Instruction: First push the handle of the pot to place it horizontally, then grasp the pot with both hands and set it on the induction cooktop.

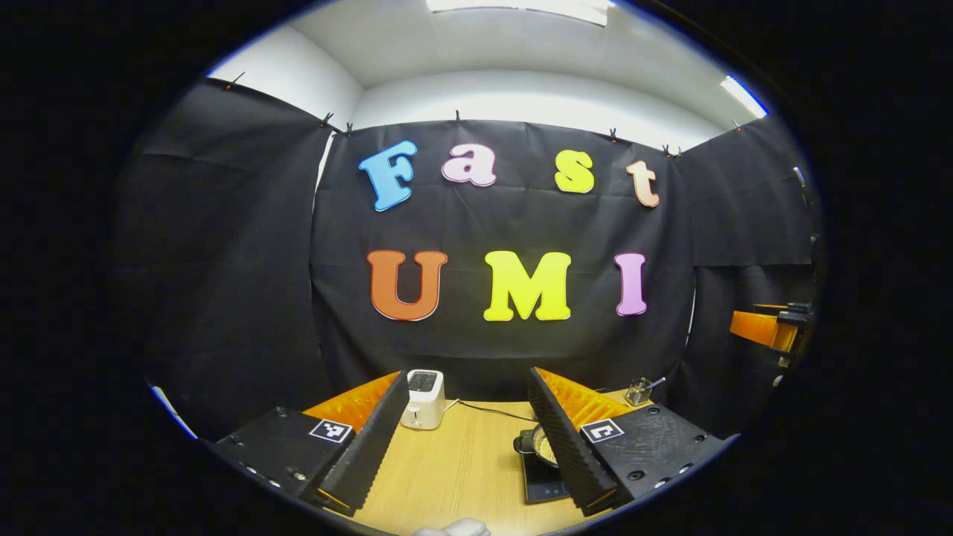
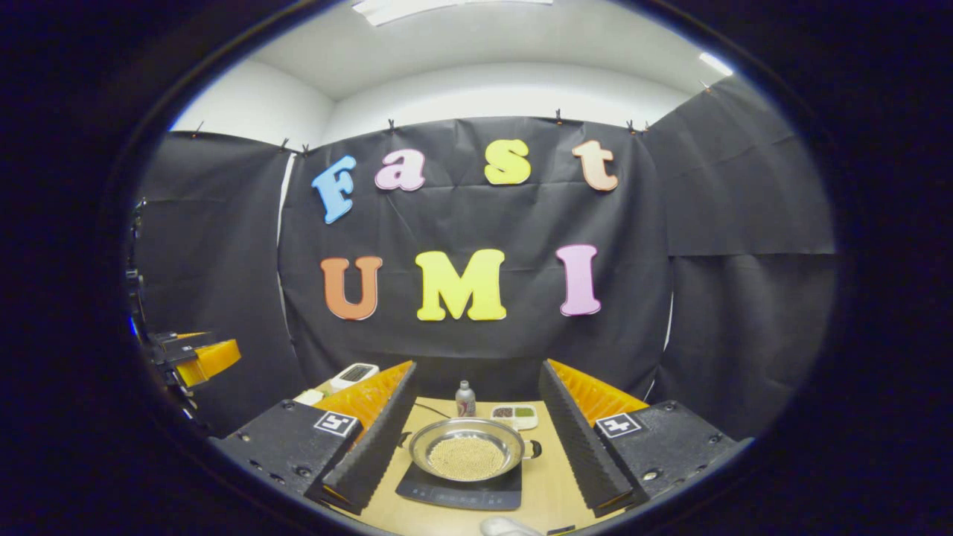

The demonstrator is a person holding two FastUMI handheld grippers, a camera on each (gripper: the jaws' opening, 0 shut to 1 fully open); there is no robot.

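At the bottom of the right gripper view, the right gripper (image 2: 476, 465) stood wide apart, its two ridged black fingers (image 2: 372, 454) framing the scene and gripping nothing. Between them, low in the centre of the frame, the pot (image 2: 467, 449) sat on the induction cooktop (image 2: 458, 493), a black slab lying on the pale wooden table (image 2: 547, 484). The shallow steel pot held a bed of small pale beads, and its short dark handle (image 2: 533, 449) pointed toward the right of the frame. Just beyond the pot stood a small bottle (image 2: 465, 400) and, to its right, a white tray (image 2: 516, 416) with dark and green fillings. Toward the lower left a white toaster (image 2: 353, 375) showed past the left finger.

In the left gripper view, the left gripper (image 1: 465, 461) likewise gaped wide and empty over bare tabletop. The toaster stood just left of centre, its dark cord (image 1: 495, 410) trailing rightward along the table's far edge. At lower right the pot and cooktop were partly hidden behind the right-hand finger.

Farthest back hung the black cloth wall (image 2: 730, 283), with white wall and ceiling (image 2: 476, 59) above.
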